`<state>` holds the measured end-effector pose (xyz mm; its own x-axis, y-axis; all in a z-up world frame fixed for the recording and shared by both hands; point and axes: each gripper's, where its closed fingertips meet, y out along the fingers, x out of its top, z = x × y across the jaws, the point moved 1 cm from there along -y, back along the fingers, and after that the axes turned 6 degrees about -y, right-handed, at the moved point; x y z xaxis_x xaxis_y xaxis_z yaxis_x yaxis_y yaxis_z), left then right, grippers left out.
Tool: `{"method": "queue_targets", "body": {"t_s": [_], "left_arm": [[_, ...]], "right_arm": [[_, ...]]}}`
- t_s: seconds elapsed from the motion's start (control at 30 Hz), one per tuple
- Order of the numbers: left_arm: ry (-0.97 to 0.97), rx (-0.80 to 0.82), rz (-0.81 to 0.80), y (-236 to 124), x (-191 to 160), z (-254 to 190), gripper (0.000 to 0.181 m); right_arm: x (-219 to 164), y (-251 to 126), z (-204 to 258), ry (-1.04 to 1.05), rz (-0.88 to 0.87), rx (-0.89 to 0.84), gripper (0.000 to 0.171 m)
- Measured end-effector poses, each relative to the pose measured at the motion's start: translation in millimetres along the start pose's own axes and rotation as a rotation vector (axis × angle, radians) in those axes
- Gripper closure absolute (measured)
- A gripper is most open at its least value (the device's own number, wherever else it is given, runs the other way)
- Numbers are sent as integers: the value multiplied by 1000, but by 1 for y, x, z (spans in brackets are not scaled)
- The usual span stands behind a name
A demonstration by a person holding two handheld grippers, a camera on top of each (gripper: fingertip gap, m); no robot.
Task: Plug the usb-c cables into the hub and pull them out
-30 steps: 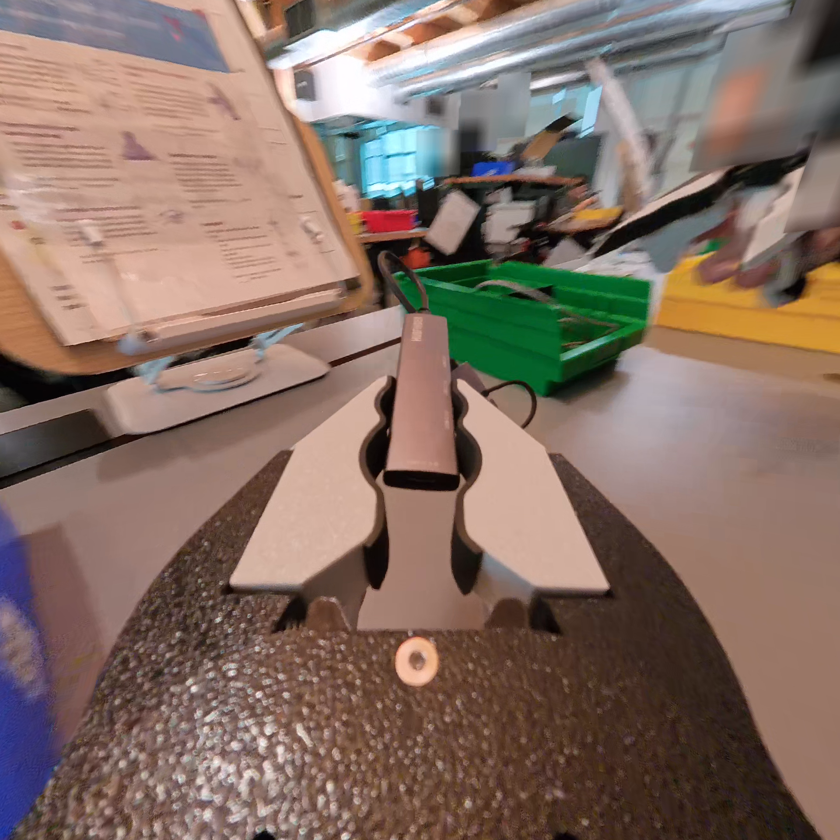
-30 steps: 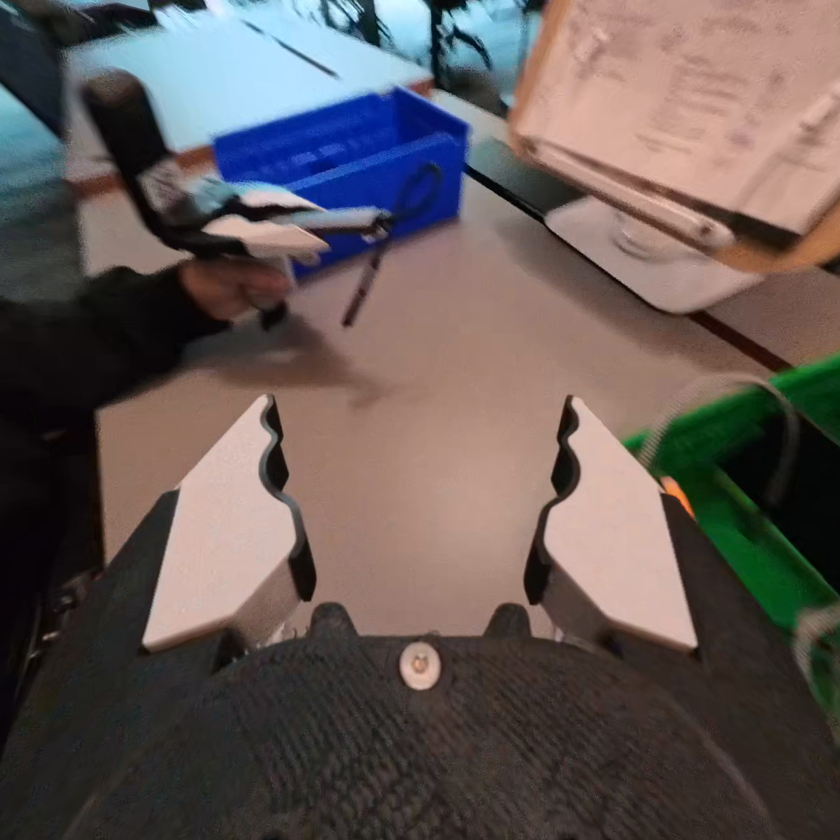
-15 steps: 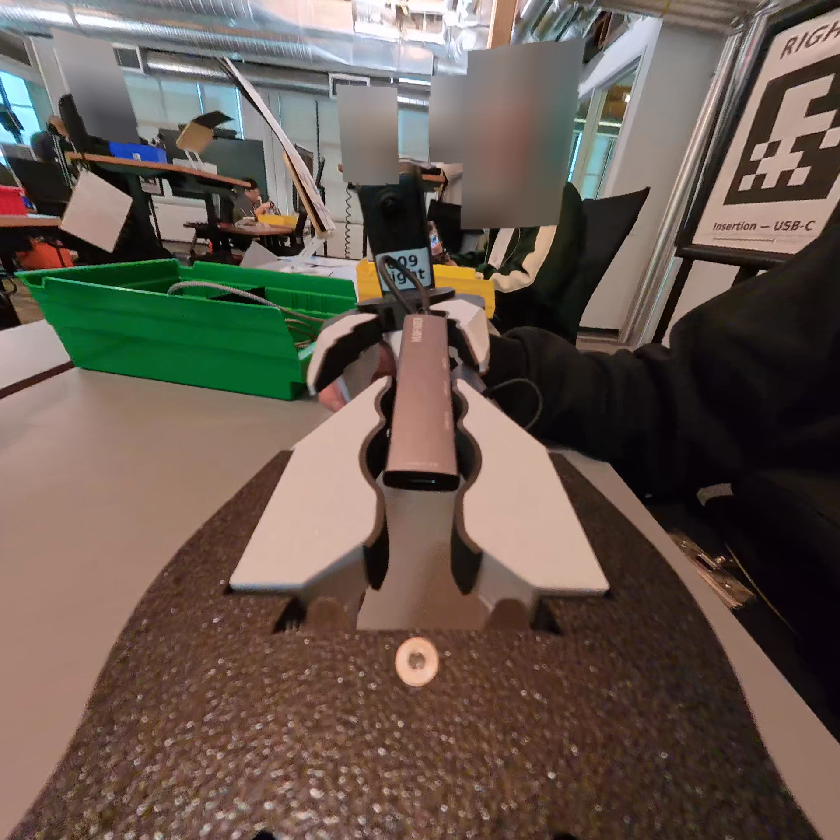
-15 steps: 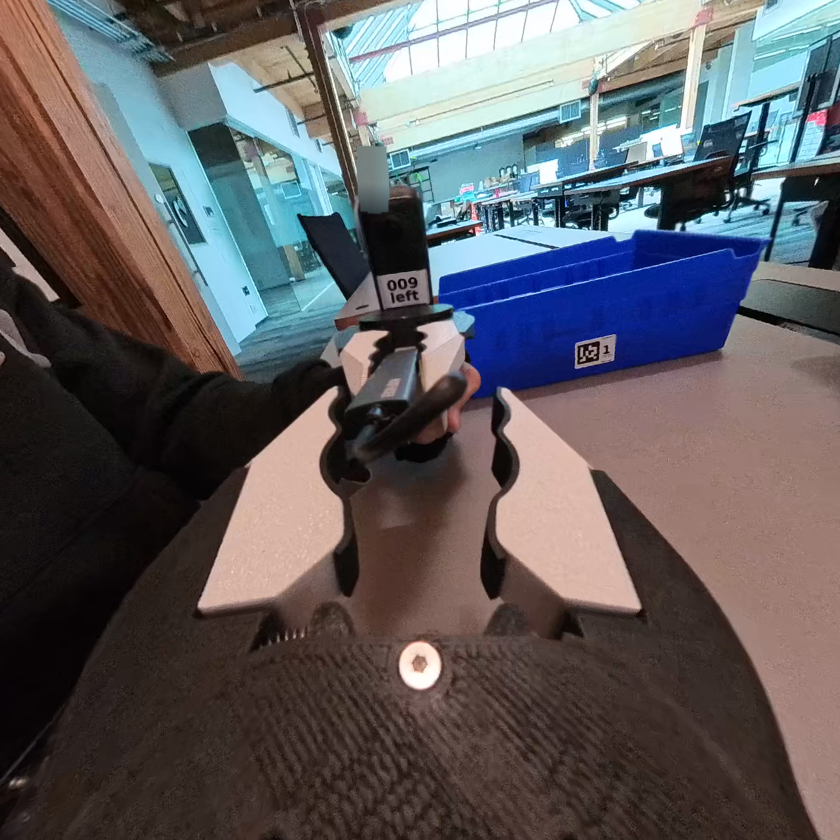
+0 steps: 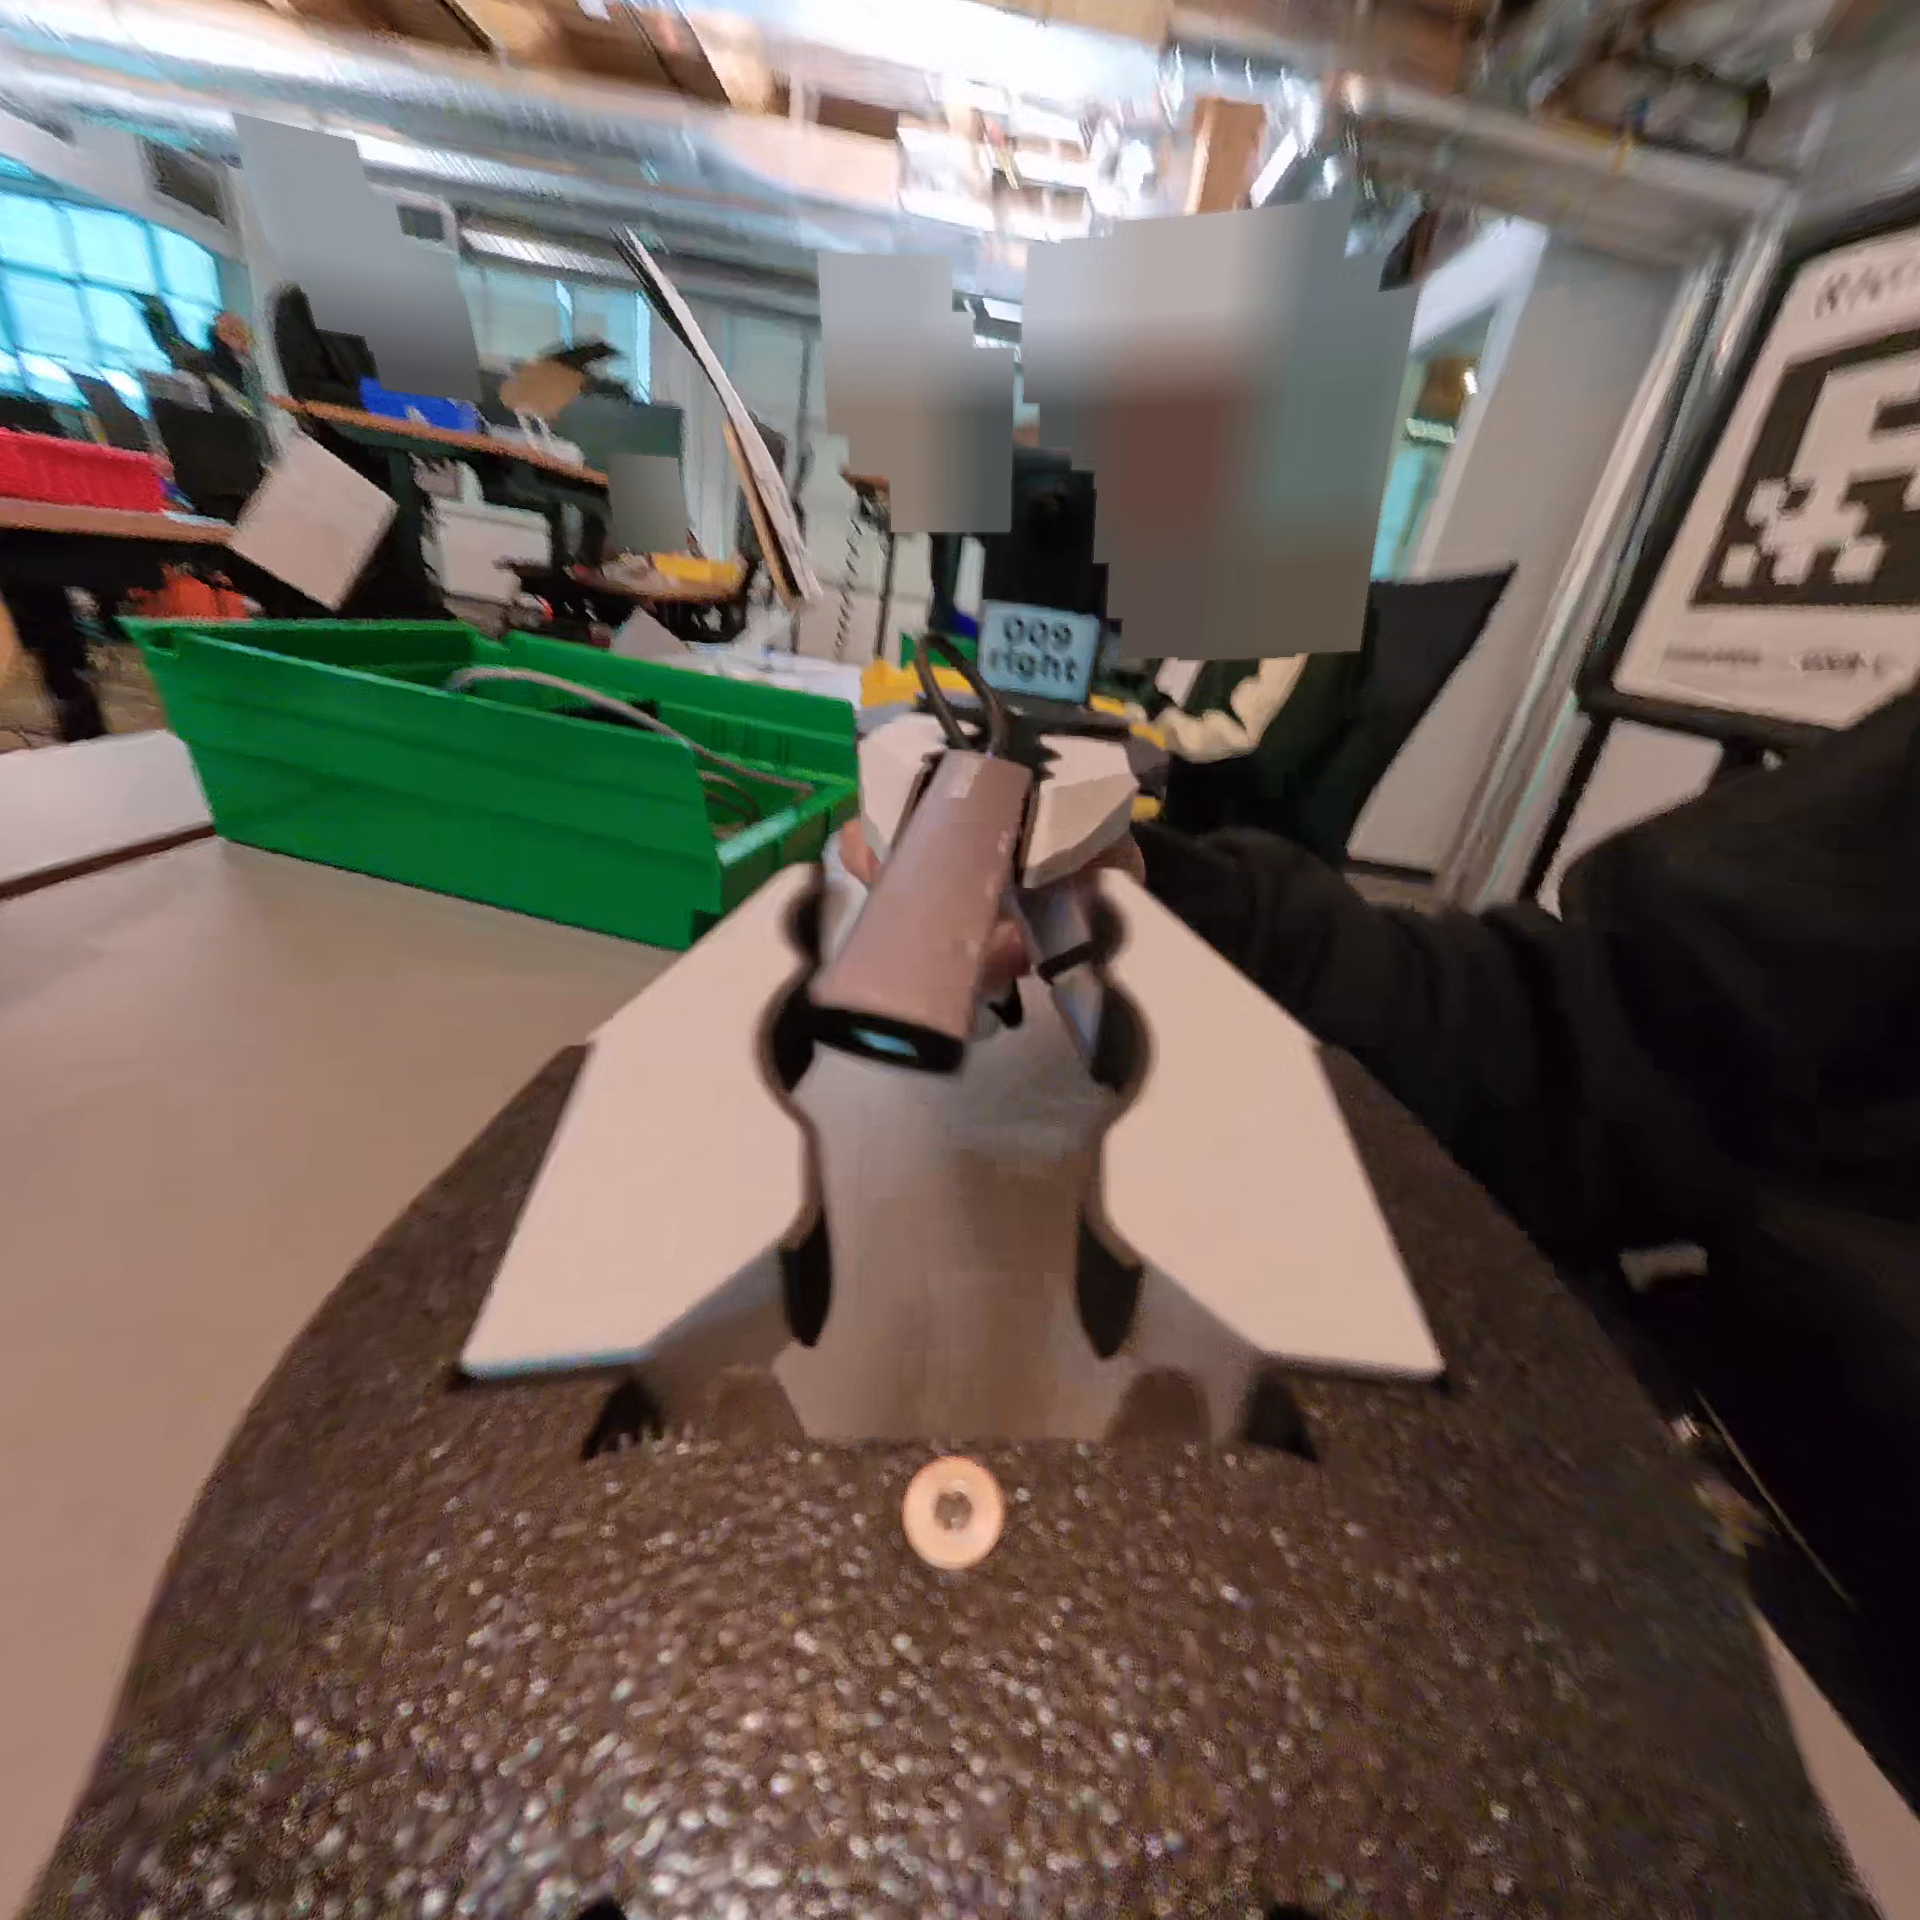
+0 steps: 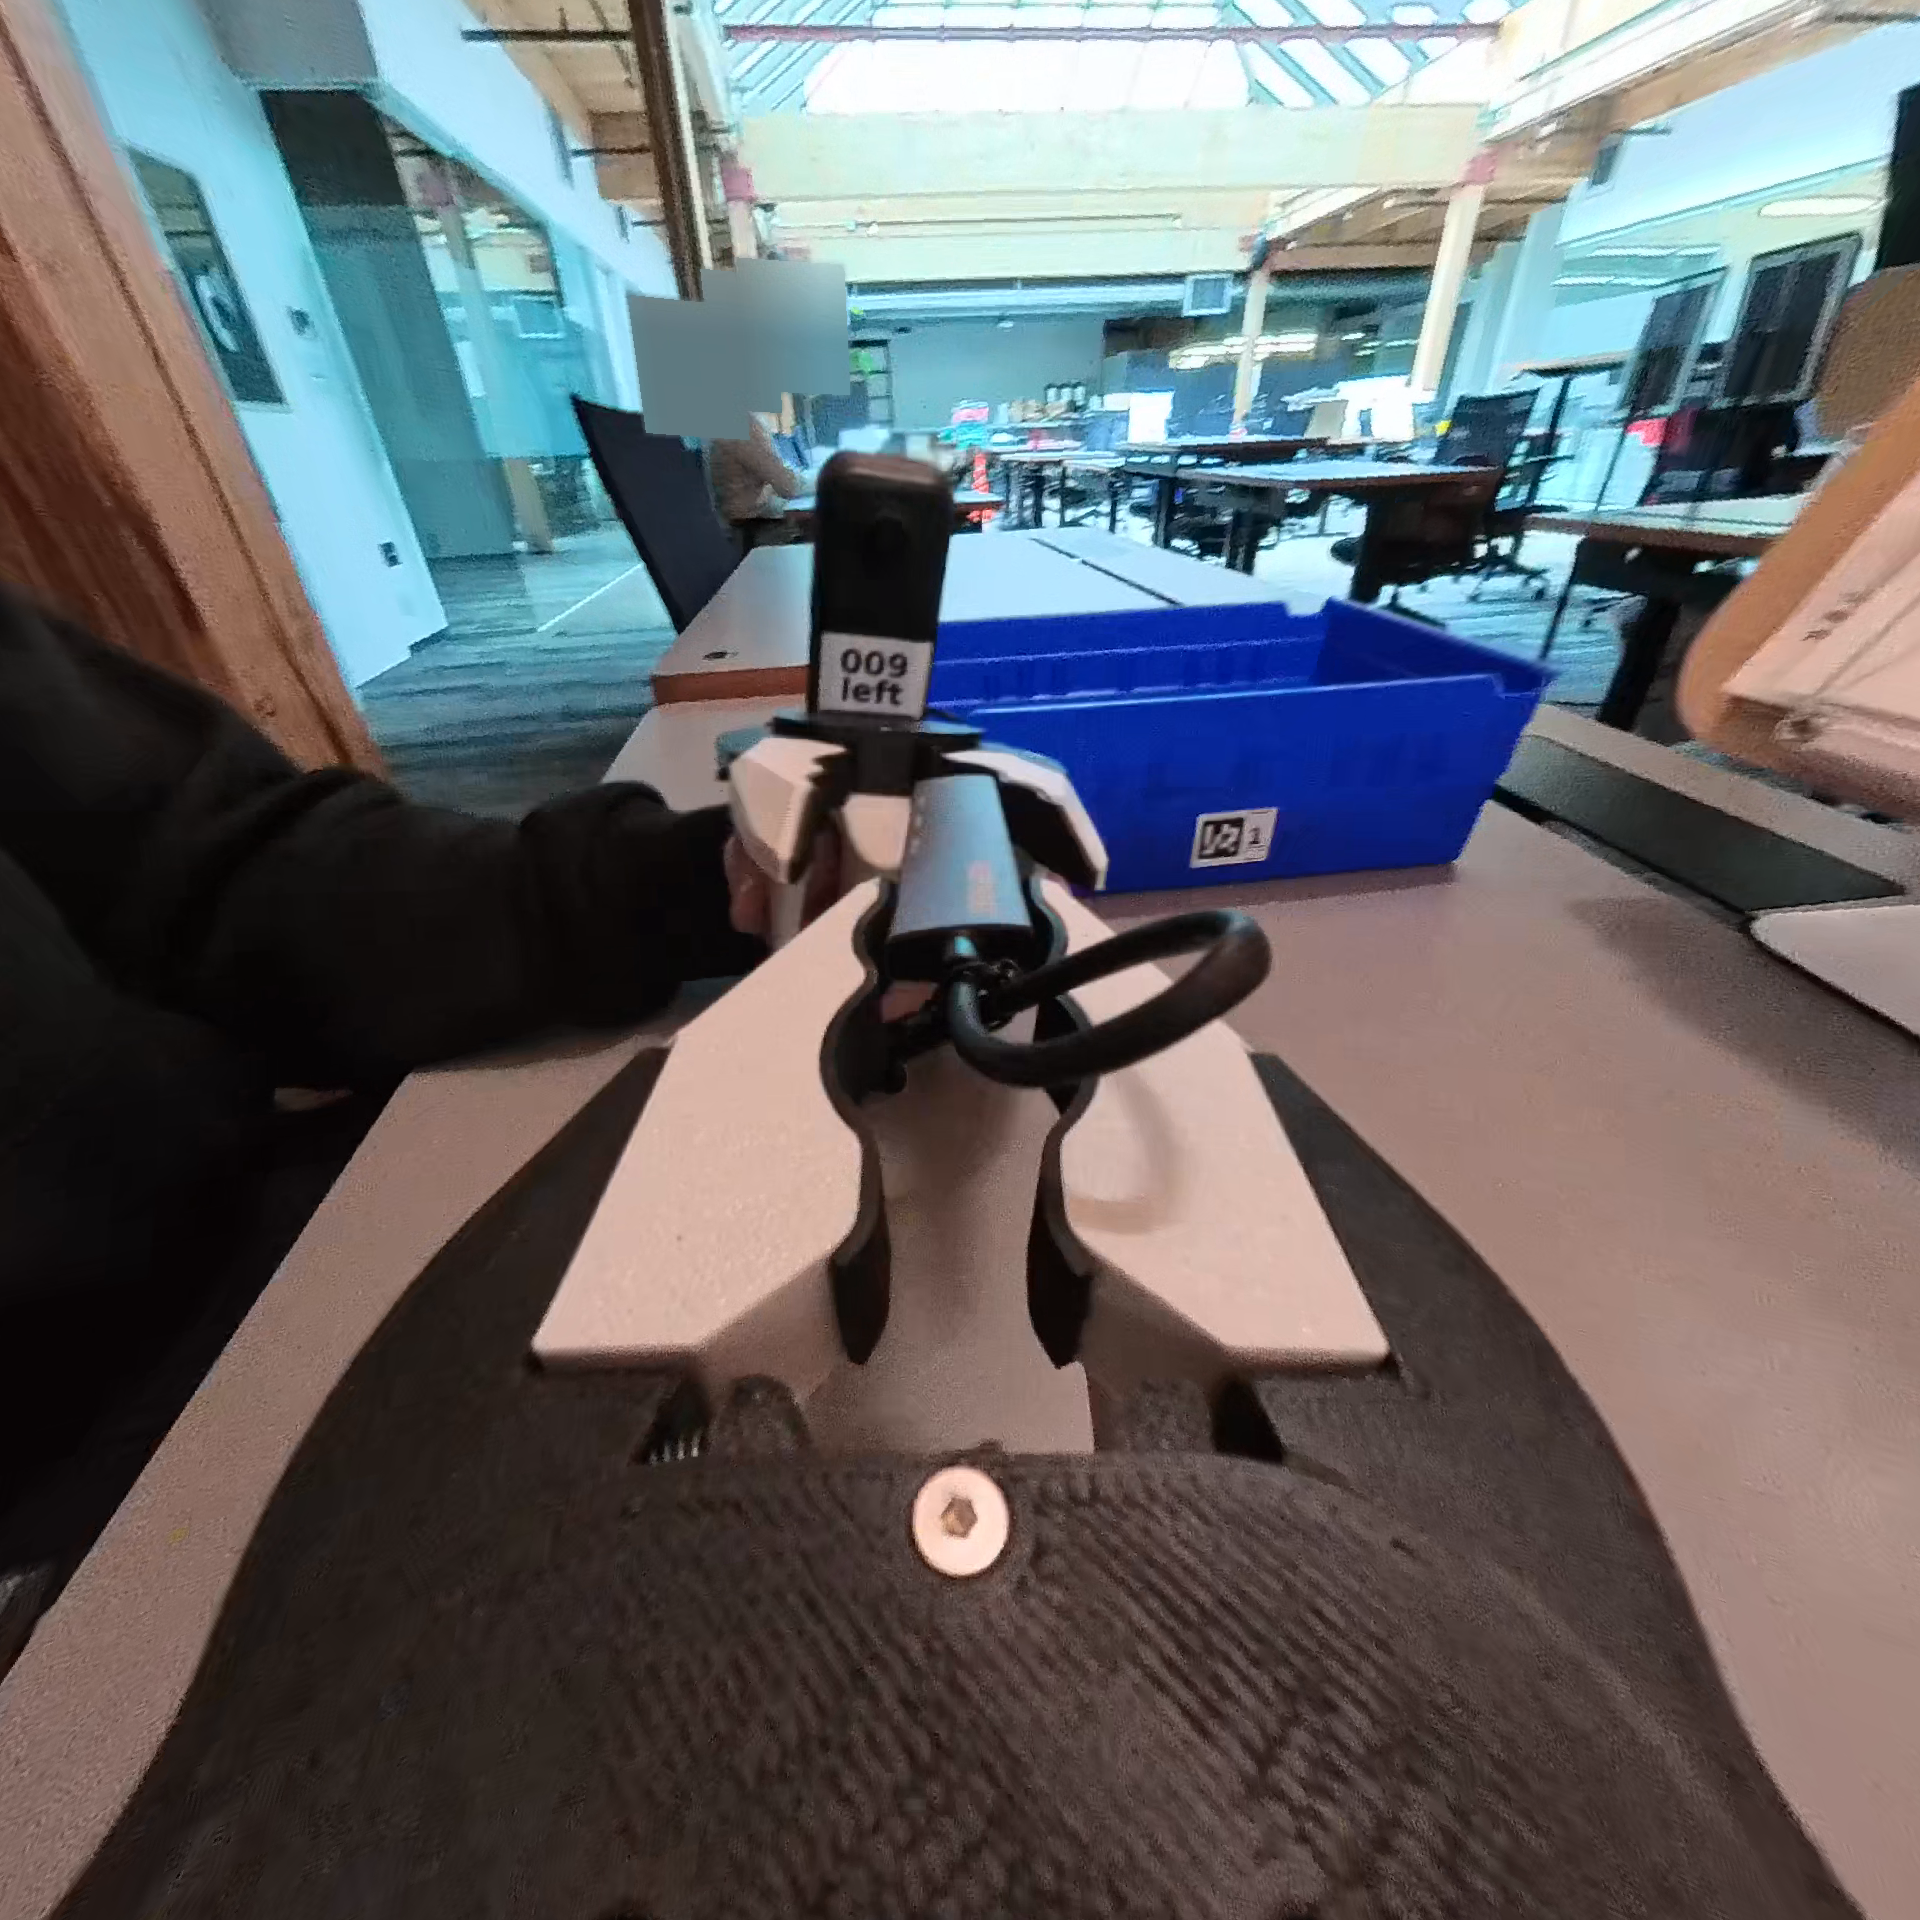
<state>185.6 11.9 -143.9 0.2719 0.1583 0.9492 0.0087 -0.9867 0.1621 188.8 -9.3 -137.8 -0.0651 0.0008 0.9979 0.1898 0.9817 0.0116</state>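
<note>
The grey USB-C hub (image 5: 914,914) hangs in the air between both grippers, above the table. In the left wrist view my left gripper (image 5: 956,904) is open; the hub's near end lies tilted in the gap, close to the left finger. My right gripper (image 5: 977,800) faces it and clamps the hub's far end. In the right wrist view my right gripper (image 6: 956,925) is shut on the hub (image 6: 956,862) at its cable end. The hub's black cable (image 6: 1143,997) loops out to the right. The left gripper (image 6: 914,810) stands spread around the hub's other end.
A green bin (image 5: 468,758) holding cables stands on the grey table (image 5: 260,1039) behind and left. A blue bin (image 6: 1247,748) stands behind the left gripper. A paper stand (image 6: 1818,644) is at the right edge. A black sleeve (image 5: 1558,1039) fills the right side. My two grippers' fingertips are within a few centimetres of each other.
The two grippers swung to face each other. The right gripper closed on the hub's cable end. The left gripper then opened, and the hub tilted in its gap.
</note>
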Motion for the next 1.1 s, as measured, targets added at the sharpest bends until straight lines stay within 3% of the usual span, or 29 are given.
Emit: {"method": "queue_targets", "body": {"t_s": [0.07,0.2,0.3,0.47,0.57,0.67,0.77,0.93,1.1], "left_arm": [[25,55,-42,-1,7,6,108],[89,135,-12,-2,3,14,94],[104,150,-4,1,1,16,95],[105,152,21,5,-1,15,98],[103,154,29,5,-2,16,101],[89,160,33,5,-4,19,101],[79,166,37,4,-6,21,102],[62,162,23,3,-3,21,102],[75,160,42,6,-6,20,102]], "right_arm": [[13,-13,-22,6,-29,-140,149],[39,-78,-80,-63,70,-600,150],[53,-152,-131,-141,336,-991,149],[78,-240,-218,-265,755,-1298,149],[72,-270,-266,-258,923,-1369,149],[42,-283,-292,-194,1085,-1359,149],[3,-281,-299,-103,1214,-1275,148],[-34,-284,-294,-138,1474,-1135,146],[-37,-268,-291,-102,1436,-1014,80]]}}
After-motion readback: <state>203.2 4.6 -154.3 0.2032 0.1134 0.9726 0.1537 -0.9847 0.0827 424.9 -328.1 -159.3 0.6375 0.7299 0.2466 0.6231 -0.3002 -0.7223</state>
